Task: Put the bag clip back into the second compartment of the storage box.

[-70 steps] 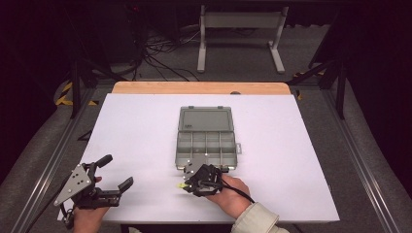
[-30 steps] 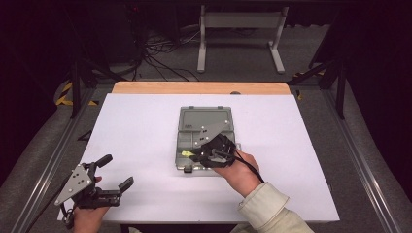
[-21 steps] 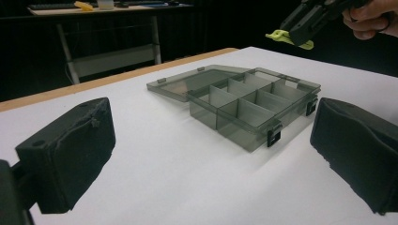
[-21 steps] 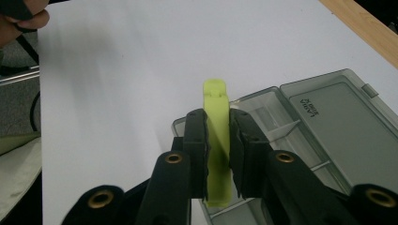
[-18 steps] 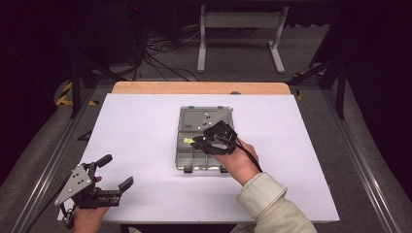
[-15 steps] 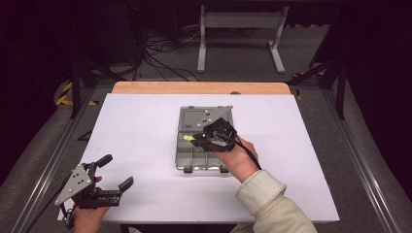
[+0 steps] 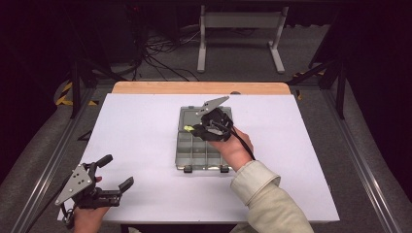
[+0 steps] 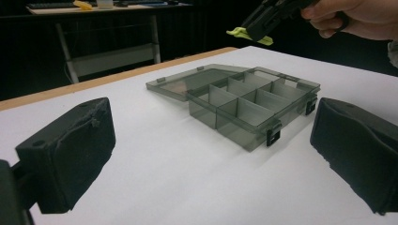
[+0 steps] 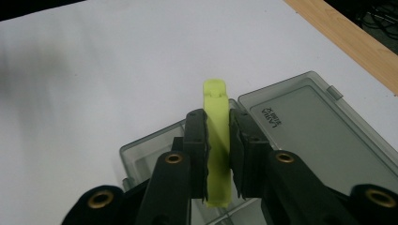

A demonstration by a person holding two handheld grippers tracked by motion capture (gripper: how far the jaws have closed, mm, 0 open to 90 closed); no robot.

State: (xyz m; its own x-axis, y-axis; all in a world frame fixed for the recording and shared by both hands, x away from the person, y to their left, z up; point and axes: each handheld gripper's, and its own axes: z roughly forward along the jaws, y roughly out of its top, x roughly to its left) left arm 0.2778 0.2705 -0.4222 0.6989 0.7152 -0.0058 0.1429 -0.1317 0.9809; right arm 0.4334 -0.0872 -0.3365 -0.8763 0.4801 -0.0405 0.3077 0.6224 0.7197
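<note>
Right gripper (image 9: 218, 154) pinched a yellow-green clip (image 9: 217, 140), had moved forward over the open box (image 7: 201, 145), left gripper (image 7: 115, 172) stayed spread on desk (image 7: 136, 126).

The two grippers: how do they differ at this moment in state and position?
The right gripper is shut on a yellow-green piece and hangs above the open grey organiser box. The left gripper is open, holds nothing and sits at the table's near left corner. Both are hand-held with black jaws.

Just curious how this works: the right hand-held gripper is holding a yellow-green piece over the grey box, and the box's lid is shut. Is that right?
Not quite: the lid is open, lying flat behind the compartments, as the left gripper view shows. The right hand-held gripper does hold the yellow-green piece over the box.
</note>
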